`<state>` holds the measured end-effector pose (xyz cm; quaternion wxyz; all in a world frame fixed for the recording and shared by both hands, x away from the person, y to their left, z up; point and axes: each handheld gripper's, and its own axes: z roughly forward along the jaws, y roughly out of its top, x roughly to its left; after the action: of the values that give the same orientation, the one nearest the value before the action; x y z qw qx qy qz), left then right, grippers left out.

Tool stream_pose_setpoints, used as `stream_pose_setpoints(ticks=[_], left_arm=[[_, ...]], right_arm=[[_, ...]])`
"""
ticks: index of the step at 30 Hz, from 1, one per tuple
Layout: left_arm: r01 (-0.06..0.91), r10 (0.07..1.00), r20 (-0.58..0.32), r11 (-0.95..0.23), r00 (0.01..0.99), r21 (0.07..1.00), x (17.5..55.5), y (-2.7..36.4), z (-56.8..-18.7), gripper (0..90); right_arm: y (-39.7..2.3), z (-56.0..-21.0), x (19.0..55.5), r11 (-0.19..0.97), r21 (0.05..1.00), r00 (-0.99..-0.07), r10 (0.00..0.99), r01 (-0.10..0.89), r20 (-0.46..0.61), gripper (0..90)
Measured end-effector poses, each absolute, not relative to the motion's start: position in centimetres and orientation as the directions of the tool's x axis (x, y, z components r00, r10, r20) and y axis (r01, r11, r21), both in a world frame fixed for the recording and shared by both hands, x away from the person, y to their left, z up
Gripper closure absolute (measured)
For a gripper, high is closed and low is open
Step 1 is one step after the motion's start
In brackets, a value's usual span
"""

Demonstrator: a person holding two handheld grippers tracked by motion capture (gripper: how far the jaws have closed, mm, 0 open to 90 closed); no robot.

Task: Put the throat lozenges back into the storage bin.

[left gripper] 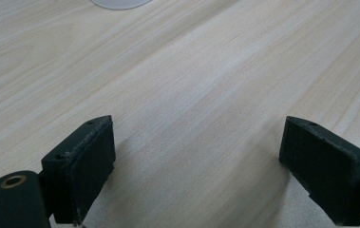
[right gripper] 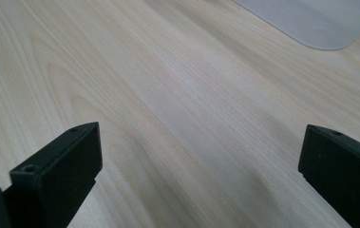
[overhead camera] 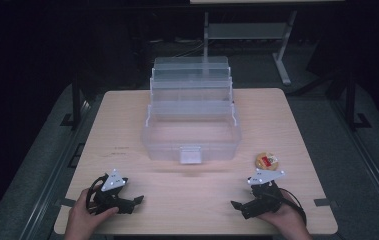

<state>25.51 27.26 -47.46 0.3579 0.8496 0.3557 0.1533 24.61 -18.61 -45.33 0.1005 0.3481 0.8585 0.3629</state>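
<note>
Your left gripper point(overhead camera: 136, 201) at 7 o'clock and right gripper point(overhead camera: 235, 204) at 5 rest spread on the pale woodgrain table point(overhead camera: 127, 125); the clear tiered plastic box point(overhead camera: 192, 120) stands at centre, long axis side-to-side; a small round packet point(overhead camera: 266, 160) lies at 4.

Left hand point(overhead camera: 84, 212) coming in from 6 o'clock, gripping the left gripper point(overhead camera: 136, 201) low over the bench point(overhead camera: 187, 200), jaws pointing toward 3 o'clock. Right hand point(overhead camera: 284, 217) holding the right gripper point(overhead camera: 237, 205) at the 5 o'clock corner, jaws pointing toward 9 o'clock. Both grippers are sitting with jaws spread wide, nothing between them. Grey plates are facing up on both. Grippers well apart, facing each other.
</note>
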Motion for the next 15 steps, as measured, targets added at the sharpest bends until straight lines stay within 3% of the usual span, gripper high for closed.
stream_pose_setpoints(ticks=[15], left_arm=[[0.495,0.714,0.006,-0.49,0.7,0.718,25.51,27.26,-47.47,10.7]], right_arm=[[-19.12,-44.7,24.94,0.478,0.702,-0.731,0.677,0.527,0.087,0.3]])
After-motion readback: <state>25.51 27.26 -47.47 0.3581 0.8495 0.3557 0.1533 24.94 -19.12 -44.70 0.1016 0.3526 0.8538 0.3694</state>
